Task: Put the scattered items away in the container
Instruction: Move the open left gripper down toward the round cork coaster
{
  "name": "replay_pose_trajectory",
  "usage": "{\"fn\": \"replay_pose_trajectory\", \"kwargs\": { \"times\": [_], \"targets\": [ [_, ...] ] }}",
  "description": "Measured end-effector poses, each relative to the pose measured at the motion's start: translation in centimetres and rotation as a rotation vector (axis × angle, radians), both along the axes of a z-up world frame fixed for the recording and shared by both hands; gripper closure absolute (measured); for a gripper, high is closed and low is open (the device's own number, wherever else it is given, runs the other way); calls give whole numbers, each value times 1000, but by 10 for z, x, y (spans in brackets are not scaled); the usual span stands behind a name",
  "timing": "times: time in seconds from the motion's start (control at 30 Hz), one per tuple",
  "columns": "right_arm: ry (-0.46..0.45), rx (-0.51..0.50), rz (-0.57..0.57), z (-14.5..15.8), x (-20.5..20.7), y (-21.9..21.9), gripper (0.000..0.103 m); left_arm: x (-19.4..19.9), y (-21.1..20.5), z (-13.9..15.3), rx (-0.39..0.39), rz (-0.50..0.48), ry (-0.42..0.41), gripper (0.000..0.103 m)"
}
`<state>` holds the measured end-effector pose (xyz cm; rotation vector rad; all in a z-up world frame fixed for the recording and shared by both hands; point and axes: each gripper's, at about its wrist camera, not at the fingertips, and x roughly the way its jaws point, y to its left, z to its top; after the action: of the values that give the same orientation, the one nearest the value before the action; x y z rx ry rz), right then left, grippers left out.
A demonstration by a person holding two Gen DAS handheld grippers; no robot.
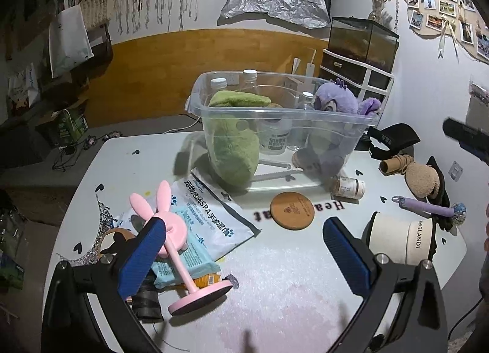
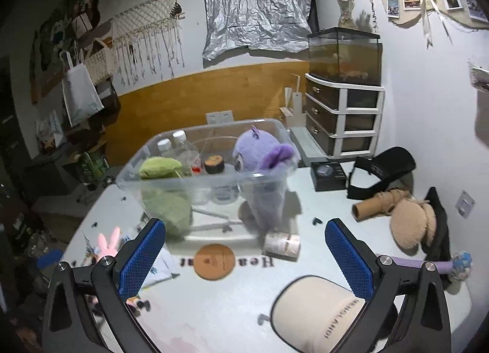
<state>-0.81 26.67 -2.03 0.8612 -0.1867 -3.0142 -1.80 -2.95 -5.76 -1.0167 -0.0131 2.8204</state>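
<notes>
A clear plastic bin (image 1: 284, 114) (image 2: 201, 181) stands mid-table and holds a green plush (image 1: 235, 151), a purple plush (image 1: 336, 102) (image 2: 259, 151) and bottles. On the table lie a cork coaster (image 1: 292, 210) (image 2: 214, 261), a small jar on its side (image 1: 348, 187) (image 2: 281, 246), a pink bunny-ear stand (image 1: 177, 246), a wipes pack (image 1: 207, 215), a cream cap (image 1: 400, 239) (image 2: 318, 313) and a purple brush (image 1: 428, 207). My left gripper (image 1: 247, 258) is open above the table, its left finger next to the pink stand. My right gripper (image 2: 244, 258) is open and empty above the cap.
A black cap (image 2: 382, 169), a beige plush and twine roll (image 2: 409, 221), and a black box (image 2: 328, 175) lie at the right. A drawer unit (image 2: 345, 117) with a tank stands behind. A silver sequin piece (image 1: 104, 224) lies at the left edge.
</notes>
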Motion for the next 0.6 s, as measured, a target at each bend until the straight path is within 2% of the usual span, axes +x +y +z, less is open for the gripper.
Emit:
{"fn": "replay_pose_trajectory", "kwargs": {
  "times": [0.17,0.6],
  "targets": [
    [-25,23,-3,-11,13,0,0,5,0,2,15,7,-2,0],
    [-199,10,83,-73,19,-18,0,18,-10,-9,58,42,-51,0]
  ]
}}
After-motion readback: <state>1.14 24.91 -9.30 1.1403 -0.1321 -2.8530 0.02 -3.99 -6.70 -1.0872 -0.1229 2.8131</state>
